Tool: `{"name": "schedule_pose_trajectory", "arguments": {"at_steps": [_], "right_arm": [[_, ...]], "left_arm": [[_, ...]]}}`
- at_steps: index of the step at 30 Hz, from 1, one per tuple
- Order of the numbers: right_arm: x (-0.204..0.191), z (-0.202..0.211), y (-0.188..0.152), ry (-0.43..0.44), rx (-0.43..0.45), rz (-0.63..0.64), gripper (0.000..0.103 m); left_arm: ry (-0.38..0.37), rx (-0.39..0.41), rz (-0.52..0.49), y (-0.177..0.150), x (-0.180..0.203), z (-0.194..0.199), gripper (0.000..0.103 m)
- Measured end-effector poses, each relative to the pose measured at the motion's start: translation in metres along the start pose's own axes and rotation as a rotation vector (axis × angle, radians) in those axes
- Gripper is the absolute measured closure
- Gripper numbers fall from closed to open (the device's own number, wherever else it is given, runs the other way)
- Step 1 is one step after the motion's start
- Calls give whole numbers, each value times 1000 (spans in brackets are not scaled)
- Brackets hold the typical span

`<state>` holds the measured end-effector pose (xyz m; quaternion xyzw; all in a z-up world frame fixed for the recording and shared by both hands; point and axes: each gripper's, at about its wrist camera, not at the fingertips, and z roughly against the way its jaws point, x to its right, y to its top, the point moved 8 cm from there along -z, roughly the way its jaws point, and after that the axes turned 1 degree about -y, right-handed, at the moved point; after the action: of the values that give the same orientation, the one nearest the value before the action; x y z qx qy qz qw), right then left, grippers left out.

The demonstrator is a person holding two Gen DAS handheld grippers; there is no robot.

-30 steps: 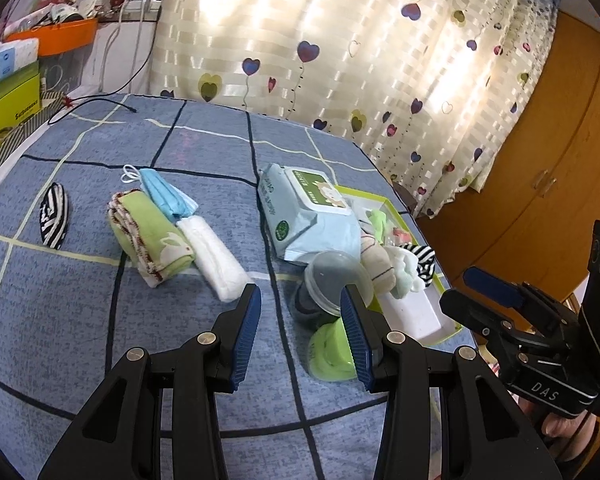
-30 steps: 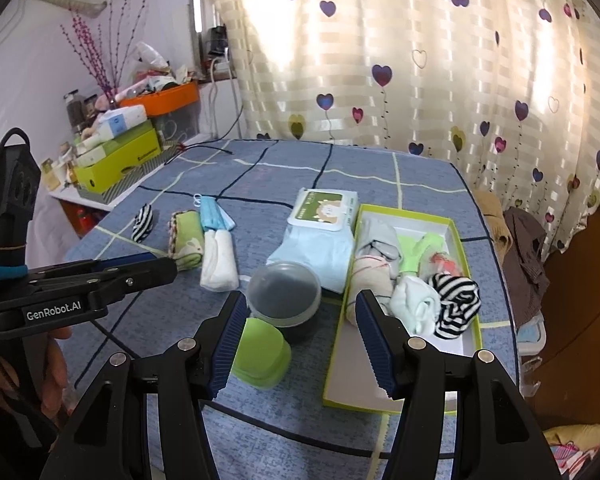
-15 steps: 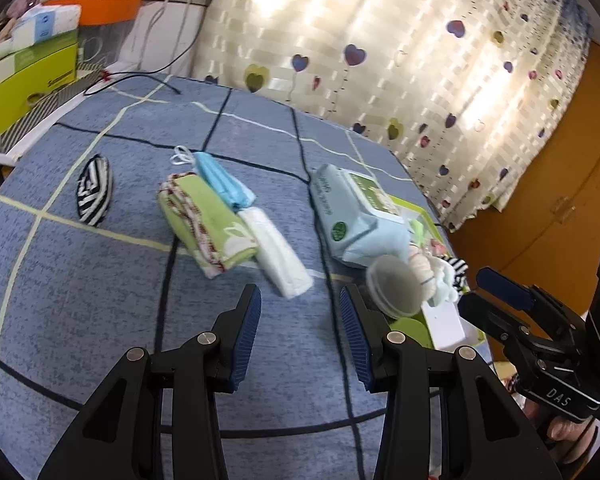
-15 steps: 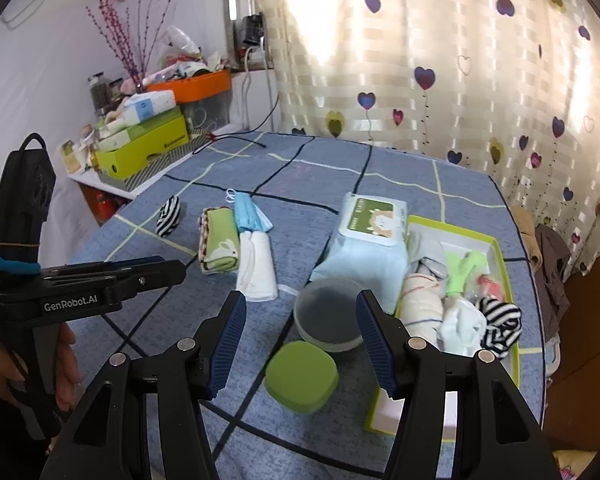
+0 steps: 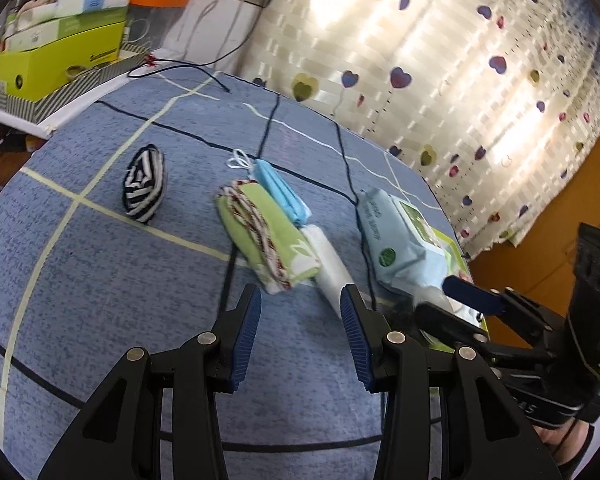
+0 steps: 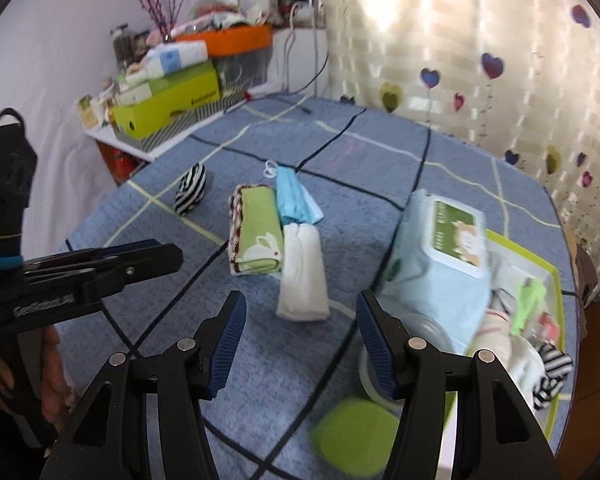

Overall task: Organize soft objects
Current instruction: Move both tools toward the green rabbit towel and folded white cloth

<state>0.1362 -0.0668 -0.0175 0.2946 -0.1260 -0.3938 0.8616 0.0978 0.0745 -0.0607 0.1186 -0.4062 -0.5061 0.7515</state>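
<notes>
On the blue checked tablecloth (image 5: 100,280) lie a folded green cloth (image 5: 266,236) (image 6: 256,236), a white folded cloth (image 5: 330,264) (image 6: 303,276), a blue face mask (image 5: 282,192) (image 6: 296,198) and a striped sock ball (image 5: 144,186) (image 6: 191,189). My left gripper (image 5: 300,336) stands open just short of the green and white cloths, nothing between its fingers. My right gripper (image 6: 298,344) is open too, hovering before the white cloth. A green-rimmed tray (image 6: 554,280) at the right holds several soft items.
A wipes pack (image 5: 400,240) (image 6: 440,256) leans by the tray. A clear container (image 6: 374,368) and a green lid (image 6: 356,436) sit near the right gripper. Boxes (image 6: 168,108) and an orange bin (image 6: 236,42) crowd the shelf at the left. A black cable (image 5: 172,66) crosses the far corner.
Both grippers have swung left, away from the container and tray, and now face the folded cloths. Their jaws stay equally wide.
</notes>
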Motion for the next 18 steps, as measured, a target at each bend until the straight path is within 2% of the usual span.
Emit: {"name": "schedule_pose_trajectory", "arguments": {"at_steps": [11, 17, 18], "right_arm": [[-5, -82, 4, -31, -258, 99, 46], [-2, -106, 2, -29, -336, 119, 47], [-3, -109, 3, -26, -346, 122, 50]], "left_arm": [[-27, 26, 53, 10, -22, -1, 60], [-32, 19, 76, 11, -31, -7, 60], [-33, 17, 78, 11, -32, -8, 60]]}}
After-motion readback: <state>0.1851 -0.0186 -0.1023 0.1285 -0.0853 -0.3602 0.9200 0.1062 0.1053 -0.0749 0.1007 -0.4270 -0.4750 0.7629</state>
